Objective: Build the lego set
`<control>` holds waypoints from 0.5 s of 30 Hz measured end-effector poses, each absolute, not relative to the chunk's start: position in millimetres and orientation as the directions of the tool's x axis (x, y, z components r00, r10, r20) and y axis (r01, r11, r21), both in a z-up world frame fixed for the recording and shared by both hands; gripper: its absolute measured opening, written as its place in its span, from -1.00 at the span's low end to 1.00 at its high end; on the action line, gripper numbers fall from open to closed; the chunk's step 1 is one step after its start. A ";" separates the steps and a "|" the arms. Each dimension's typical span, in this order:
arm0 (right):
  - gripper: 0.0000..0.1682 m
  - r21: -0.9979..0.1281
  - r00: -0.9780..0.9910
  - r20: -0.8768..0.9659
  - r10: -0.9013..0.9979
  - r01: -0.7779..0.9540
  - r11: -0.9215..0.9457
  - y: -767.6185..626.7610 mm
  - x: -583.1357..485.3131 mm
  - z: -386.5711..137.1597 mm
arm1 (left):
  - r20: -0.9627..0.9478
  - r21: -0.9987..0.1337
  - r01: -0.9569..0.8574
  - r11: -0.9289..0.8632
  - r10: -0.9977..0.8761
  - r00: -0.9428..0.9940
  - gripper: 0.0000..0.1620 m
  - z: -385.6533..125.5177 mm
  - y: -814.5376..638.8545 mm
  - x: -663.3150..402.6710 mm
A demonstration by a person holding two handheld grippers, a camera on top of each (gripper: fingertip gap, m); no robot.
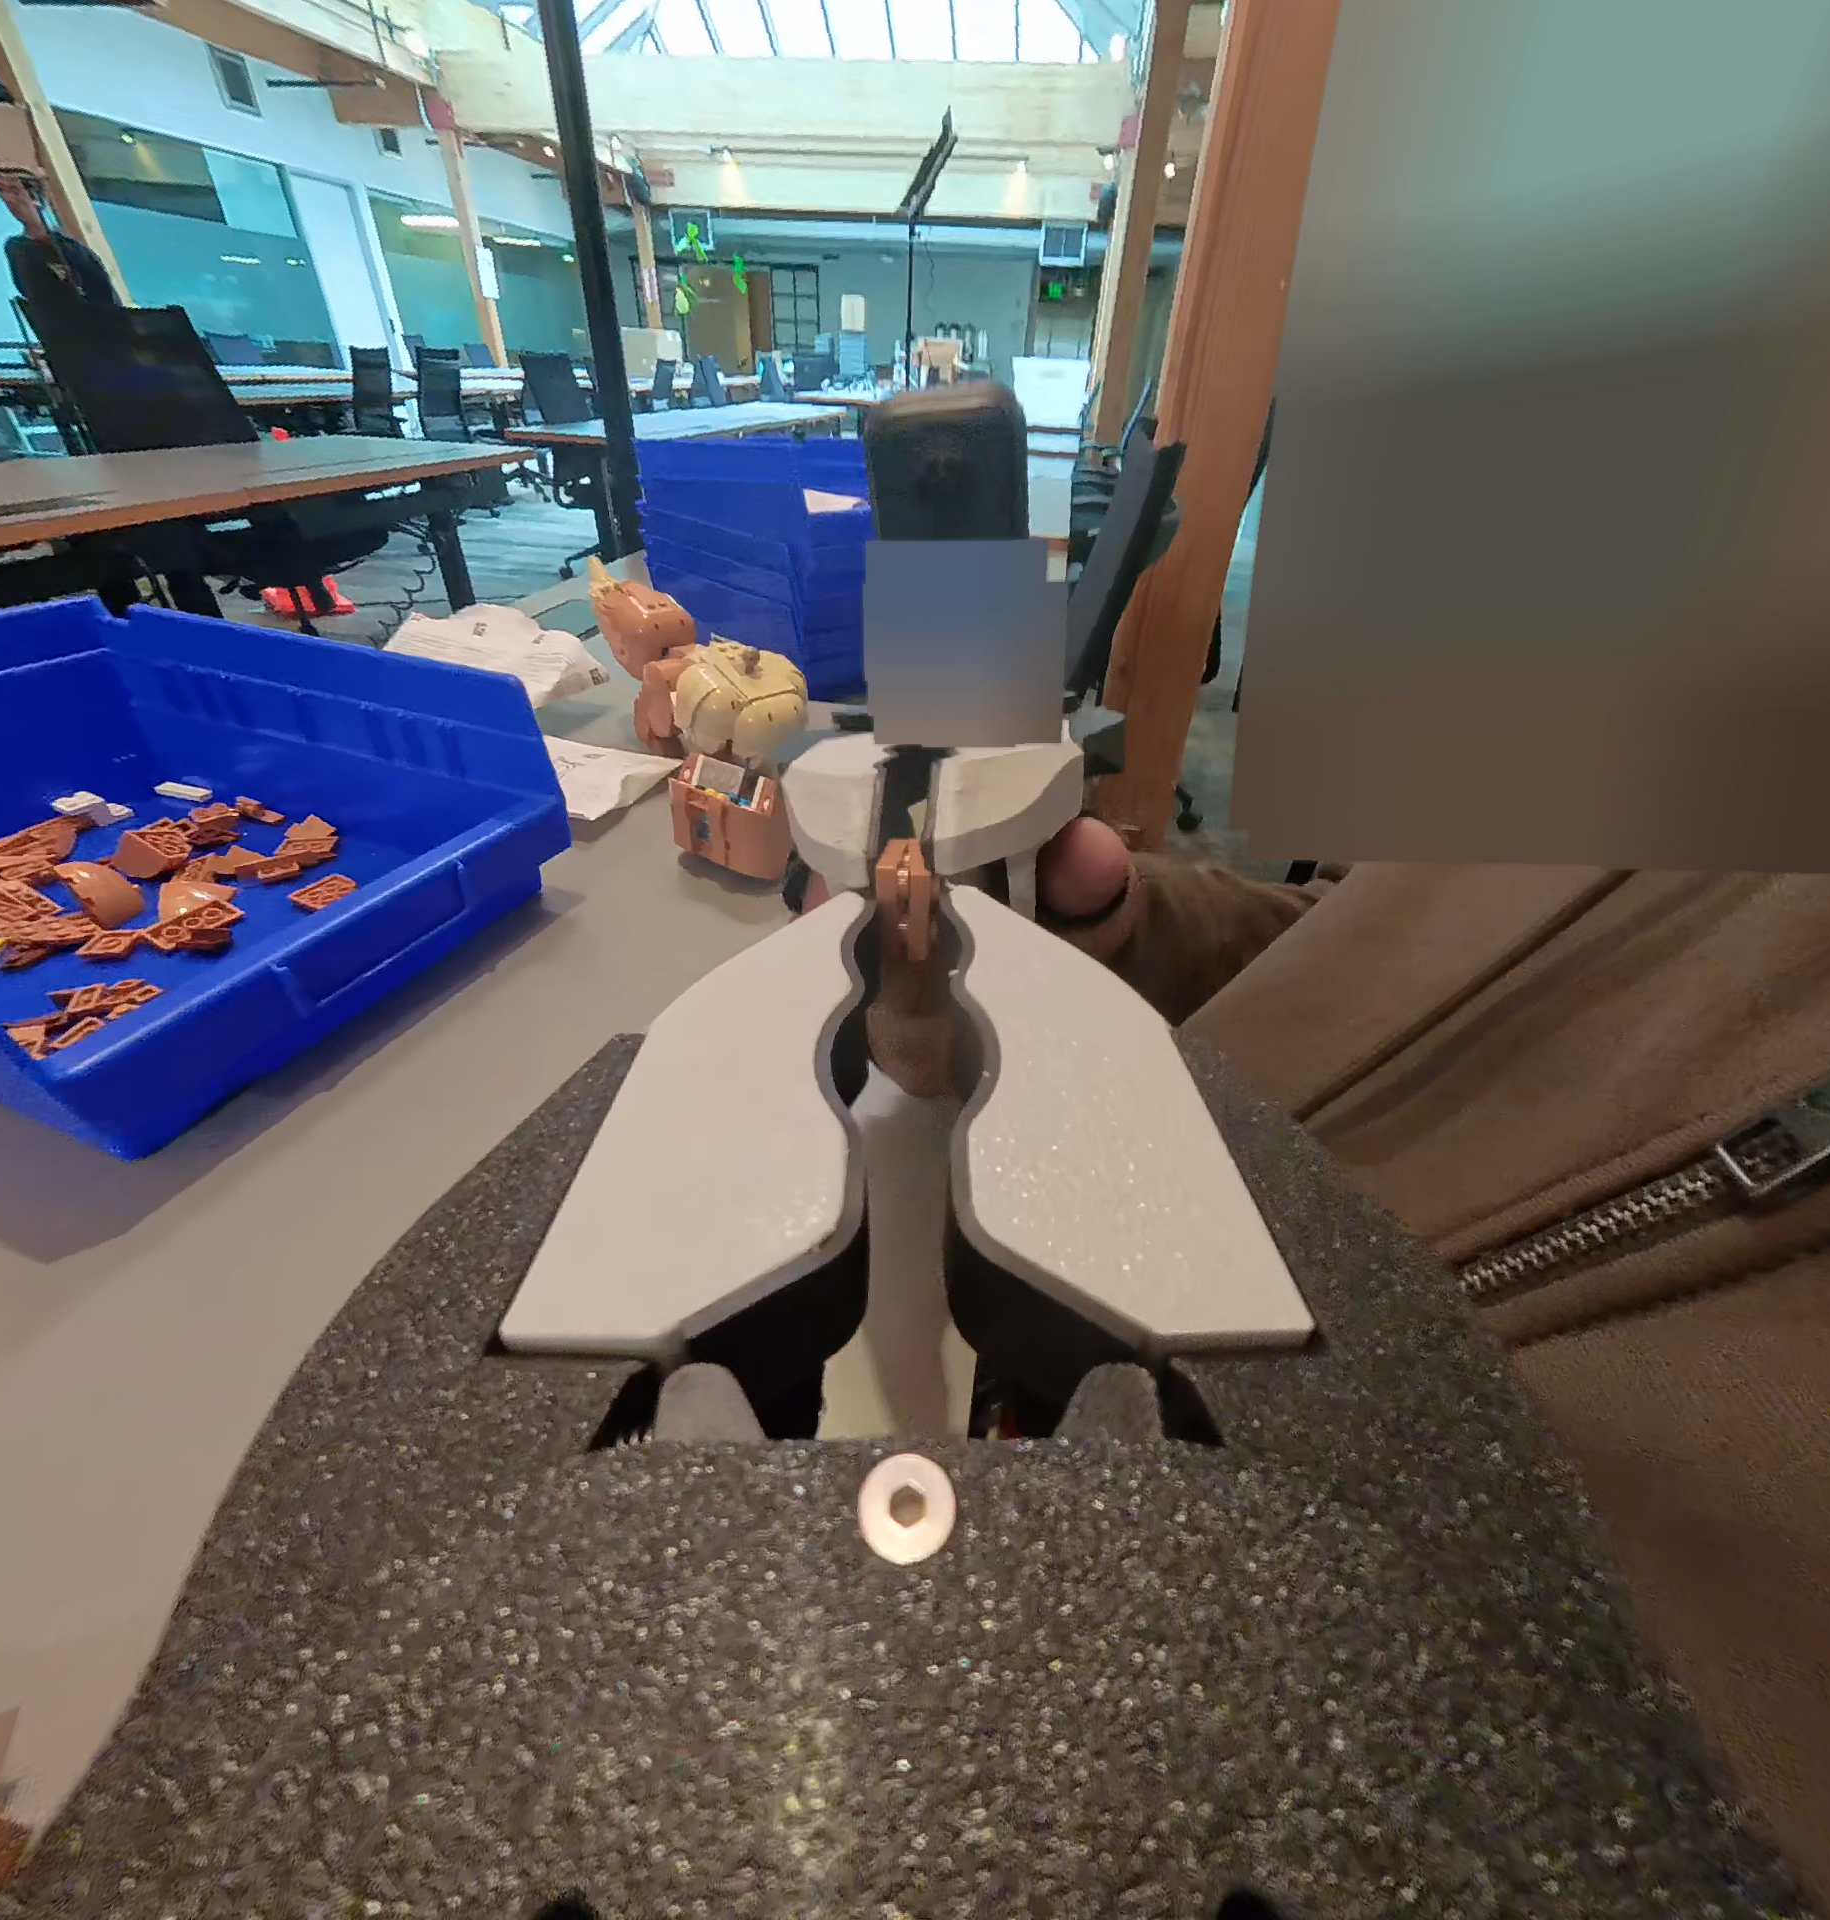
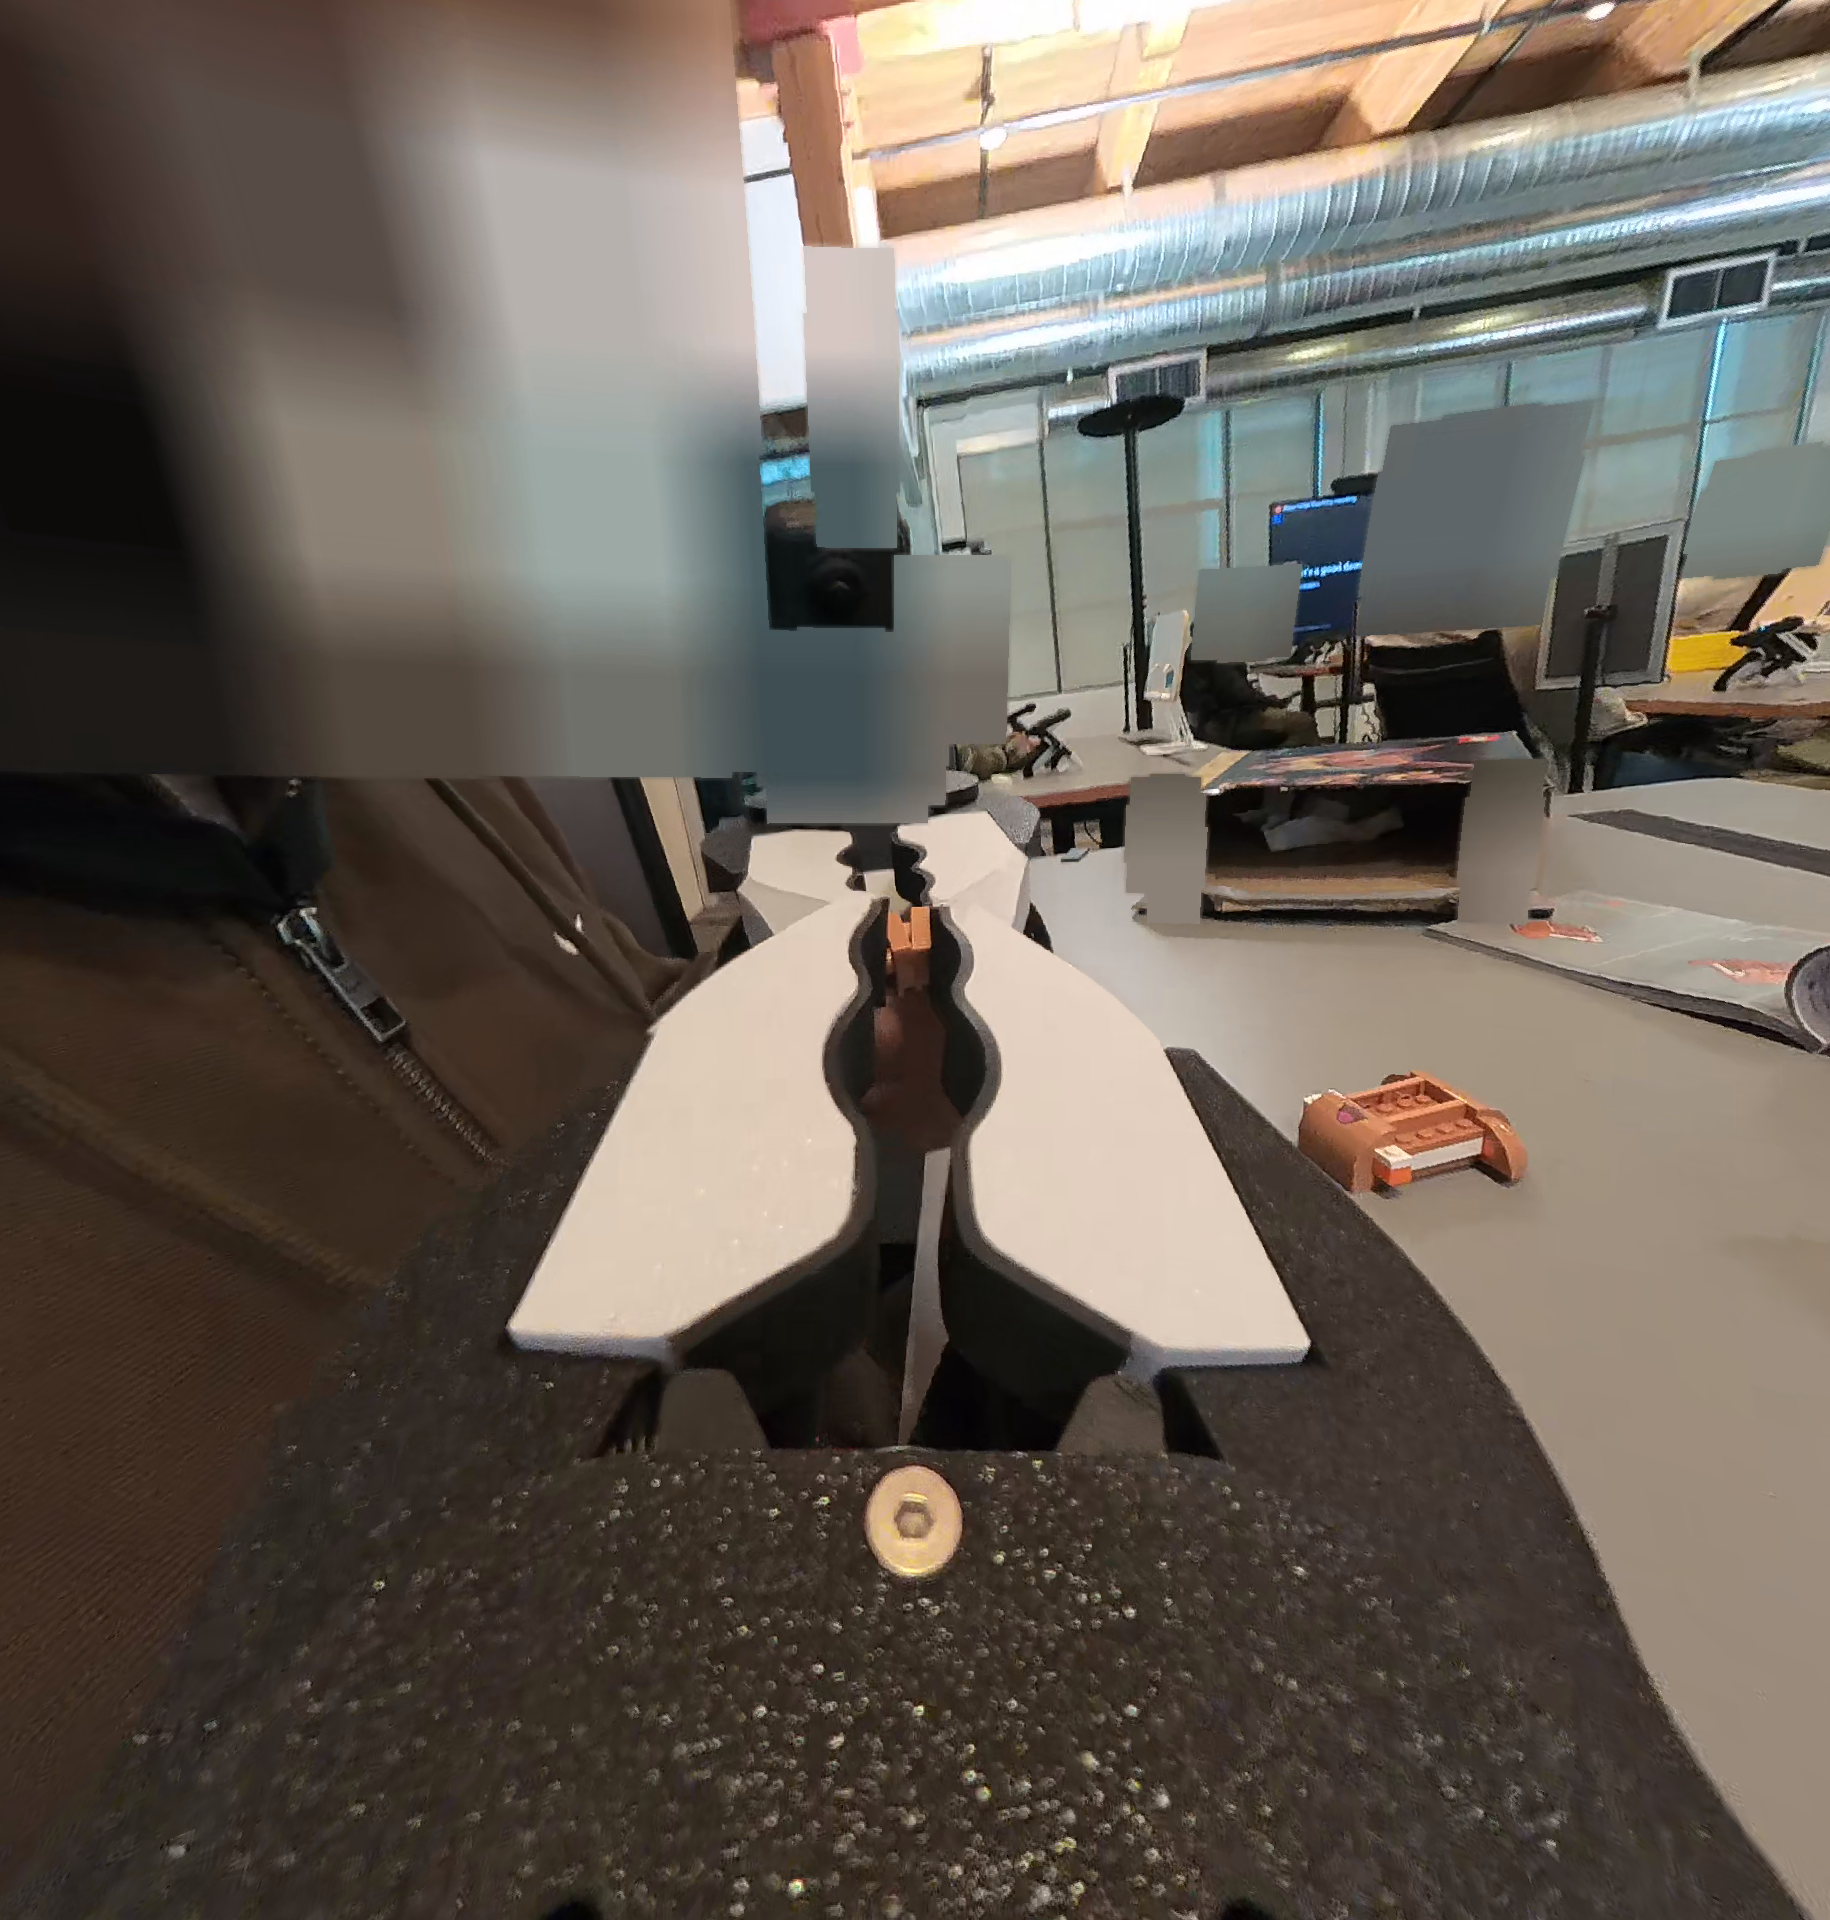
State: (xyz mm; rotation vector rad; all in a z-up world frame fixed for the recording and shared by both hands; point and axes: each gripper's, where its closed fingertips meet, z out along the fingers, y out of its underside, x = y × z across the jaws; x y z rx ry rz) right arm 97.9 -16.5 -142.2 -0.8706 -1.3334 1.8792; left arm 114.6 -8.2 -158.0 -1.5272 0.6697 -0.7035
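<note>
Both grippers meet tip to tip above the grey table, in front of a person in a brown jacket. My left gripper is shut on a small brown lego piece. My right gripper faces it from the far side and touches the same spot. In the right wrist view my right gripper is shut on a small brown lego piece, with the left gripper just beyond. Whether the two pieces are joined is hidden by the fingers.
A blue bin of loose brown pieces sits at the left. A part-built brown and tan model and papers lie behind it, with stacked blue bins farther back. A brown sub-assembly, an open booklet and a cardboard box lie to the right. The tips of both grippers are at nearly the same place.
</note>
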 end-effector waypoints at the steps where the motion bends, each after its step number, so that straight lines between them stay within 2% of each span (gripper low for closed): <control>1: -0.91 -0.946 -0.557 -0.164 0.814 -0.144 -0.289 -14.8 96.6 -142.0 | 0.051 -0.998 0.004 -0.064 -0.756 0.653 -0.87 -157.9 -6.4 113.0; 7: -0.91 -0.838 -0.634 -0.280 0.721 -0.204 -0.505 -10.3 97.9 -132.5 | 0.045 -0.999 0.037 -0.027 -0.747 0.664 -0.78 -156.7 -5.2 113.7; 15: -0.91 -0.817 -0.650 -0.255 0.716 -0.251 -0.519 -10.0 101.6 -130.3 | 0.031 -0.994 0.100 0.053 -0.724 0.689 -0.88 -147.3 -5.4 112.4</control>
